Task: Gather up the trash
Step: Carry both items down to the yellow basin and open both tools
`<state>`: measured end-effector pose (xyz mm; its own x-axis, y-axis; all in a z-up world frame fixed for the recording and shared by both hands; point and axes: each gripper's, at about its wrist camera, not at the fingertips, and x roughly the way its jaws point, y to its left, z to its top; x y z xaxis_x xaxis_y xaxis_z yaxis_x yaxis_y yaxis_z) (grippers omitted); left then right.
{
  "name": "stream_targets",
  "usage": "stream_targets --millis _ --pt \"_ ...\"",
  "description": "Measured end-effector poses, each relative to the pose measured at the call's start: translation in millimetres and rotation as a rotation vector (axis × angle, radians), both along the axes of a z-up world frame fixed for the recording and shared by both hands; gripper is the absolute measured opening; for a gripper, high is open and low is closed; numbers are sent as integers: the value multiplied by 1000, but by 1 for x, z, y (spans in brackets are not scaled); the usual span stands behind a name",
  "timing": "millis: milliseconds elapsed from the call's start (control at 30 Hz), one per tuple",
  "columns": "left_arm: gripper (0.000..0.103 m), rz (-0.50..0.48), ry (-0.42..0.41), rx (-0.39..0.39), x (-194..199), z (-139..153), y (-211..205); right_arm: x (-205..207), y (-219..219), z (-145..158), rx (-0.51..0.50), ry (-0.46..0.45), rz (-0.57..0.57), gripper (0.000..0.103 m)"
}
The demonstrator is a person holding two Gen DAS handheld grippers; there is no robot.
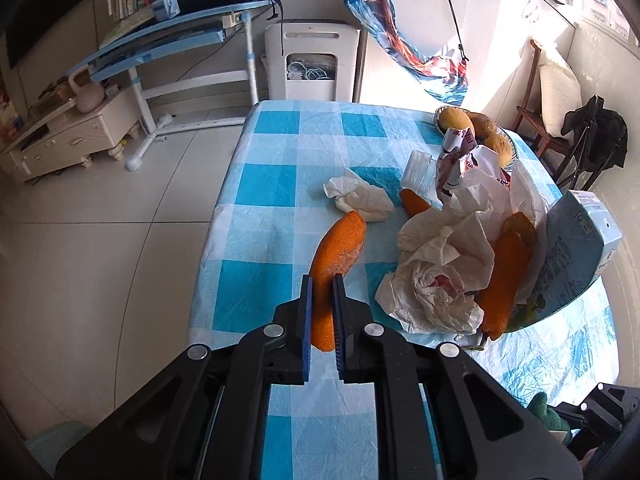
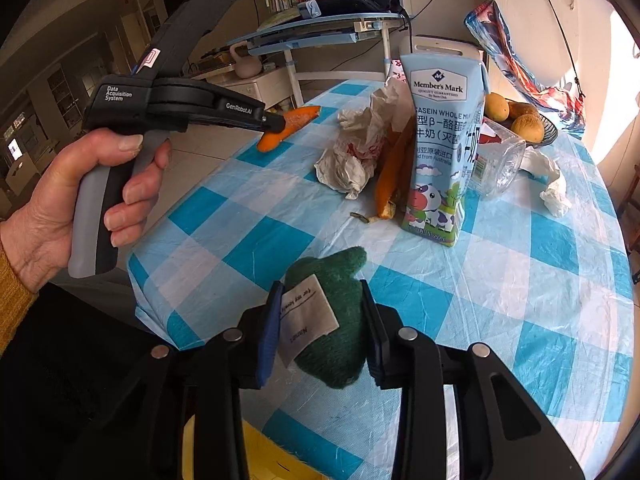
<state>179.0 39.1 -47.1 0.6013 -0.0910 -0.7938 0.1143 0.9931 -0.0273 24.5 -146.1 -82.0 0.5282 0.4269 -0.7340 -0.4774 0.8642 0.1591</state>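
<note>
Left hand-held gripper, in the left wrist view, is clenching a long strip of orange peel between its blue-padded fingers, the jaws standing nearly together with only the peel's thickness between them. The peel is reaching forward from the pads over the checked blue and white surface. Just beyond its tip a crumpled white tissue is lying, and to the right a heap of crumpled paper, more peel and a milk carton is sitting; the carton's print is too distorted here to read.

In the right wrist view, the right hand-held gripper is standing partly open around a green felt pouch, its pads pressing on the pouch's two sides near the surface's near edge. A white sewn label on the pouch is showing a word like "Name" beside handwriting too small to read. The person's left hand is squeezing the other tool's grey handle, and that tool is bearing "Data Acquisition System" and "GenRobot.AI". The upright milk carton is reading "Member's Mark", "Quality Guaranteed", "Casein Whole Milk" and "from Australia", with Chinese characters and a cartoon cow.
</note>
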Motion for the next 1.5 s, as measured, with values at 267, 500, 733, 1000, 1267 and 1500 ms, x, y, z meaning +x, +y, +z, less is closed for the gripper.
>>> stream_targets --millis 267,500,733,1000,1267,1500 --pt "9 45 -29 -73 -96 15 7 -69 43 -4 -76 56 319 37" --pt "9 48 -10 -83 -162 5 10 -129 66 -38 -245 159 480 48" --pt "9 -1 29 -63 -211 -9 2 -140 13 35 31 -88 221 74" --pt "9 -172 162 65 -268 -44 -39 -100 -45 43 227 -117 -140 78" --pt "26 -371 326 381 -303 -102 -87 -106 -70 47 262 -97 -199 78" --pt "54 -293 268 346 -289 -88 -76 -108 -71 45 228 -105 -214 80"
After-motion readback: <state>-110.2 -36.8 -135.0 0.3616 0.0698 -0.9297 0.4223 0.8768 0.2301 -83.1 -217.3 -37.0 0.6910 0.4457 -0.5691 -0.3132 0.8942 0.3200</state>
